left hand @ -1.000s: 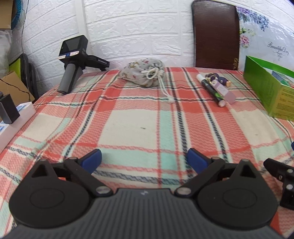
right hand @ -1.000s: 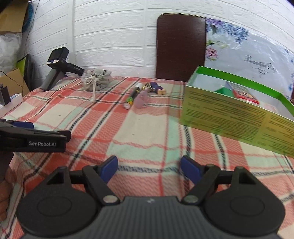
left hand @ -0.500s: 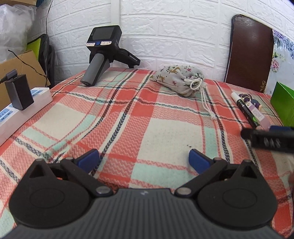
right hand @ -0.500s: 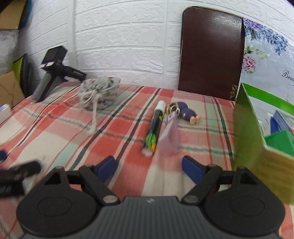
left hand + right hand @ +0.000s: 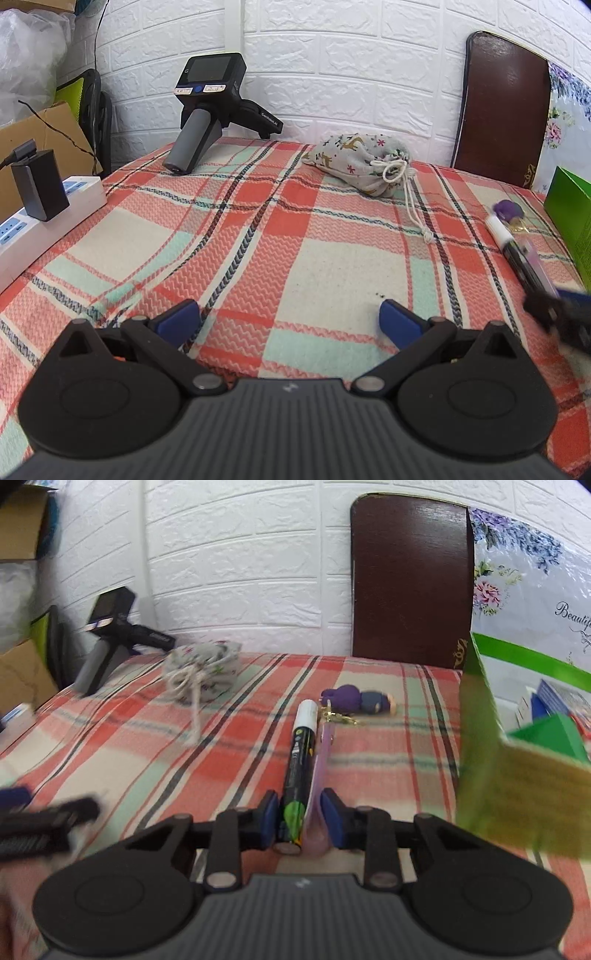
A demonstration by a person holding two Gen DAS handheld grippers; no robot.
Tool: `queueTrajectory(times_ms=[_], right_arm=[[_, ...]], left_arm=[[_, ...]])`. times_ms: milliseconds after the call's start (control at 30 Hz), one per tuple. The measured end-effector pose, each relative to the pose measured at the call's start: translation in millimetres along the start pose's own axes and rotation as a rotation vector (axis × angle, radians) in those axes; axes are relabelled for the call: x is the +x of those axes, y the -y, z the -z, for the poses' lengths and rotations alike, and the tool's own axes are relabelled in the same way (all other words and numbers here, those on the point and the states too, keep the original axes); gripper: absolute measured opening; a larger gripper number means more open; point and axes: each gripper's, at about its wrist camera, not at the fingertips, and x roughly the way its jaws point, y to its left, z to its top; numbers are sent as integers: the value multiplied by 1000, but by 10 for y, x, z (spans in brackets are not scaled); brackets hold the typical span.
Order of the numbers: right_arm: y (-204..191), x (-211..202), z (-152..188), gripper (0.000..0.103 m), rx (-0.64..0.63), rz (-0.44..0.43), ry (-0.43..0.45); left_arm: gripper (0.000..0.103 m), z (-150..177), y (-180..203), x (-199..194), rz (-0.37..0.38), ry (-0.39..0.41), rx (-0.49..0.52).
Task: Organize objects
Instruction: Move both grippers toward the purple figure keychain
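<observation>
My right gripper (image 5: 299, 818) has its jaws closed around the near end of a black marker with a white cap (image 5: 301, 760) and the flat lilac tag (image 5: 322, 771) lying beside it on the plaid cloth. A purple doll keychain (image 5: 356, 700) lies just beyond them. The open green box (image 5: 517, 775) stands to the right. My left gripper (image 5: 288, 319) is open and empty above the cloth. The marker (image 5: 511, 247) and my right gripper (image 5: 561, 317) show at the right edge of the left wrist view.
A drawstring cloth pouch (image 5: 360, 166) lies at the back of the table. A spare handheld gripper (image 5: 207, 110) stands at the back left. A white power strip with a black adapter (image 5: 40, 214) is on the left edge. A brown board (image 5: 410, 579) leans on the wall.
My right gripper moved forward to the marker and lilac tag and closed its jaws around them. My left gripper shifted slightly left and stayed open.
</observation>
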Motion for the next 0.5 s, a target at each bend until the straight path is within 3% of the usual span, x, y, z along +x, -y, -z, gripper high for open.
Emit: queueTrajectory(times_ms=[300, 367, 433, 500], right_arm=[[-100, -922, 614, 33, -127, -57, 15], [-25, -1023, 628, 44, -104, -86, 18], [92, -1112, 583, 44, -53, -96, 61], [230, -1150, 502, 44, 8, -101, 103]], left_arm=[[103, 18, 16, -36, 11, -9, 15], [103, 14, 37, -60, 7, -24, 23], [96, -21, 57, -120, 15, -51, 0], [89, -98, 93, -235, 99, -55, -46]])
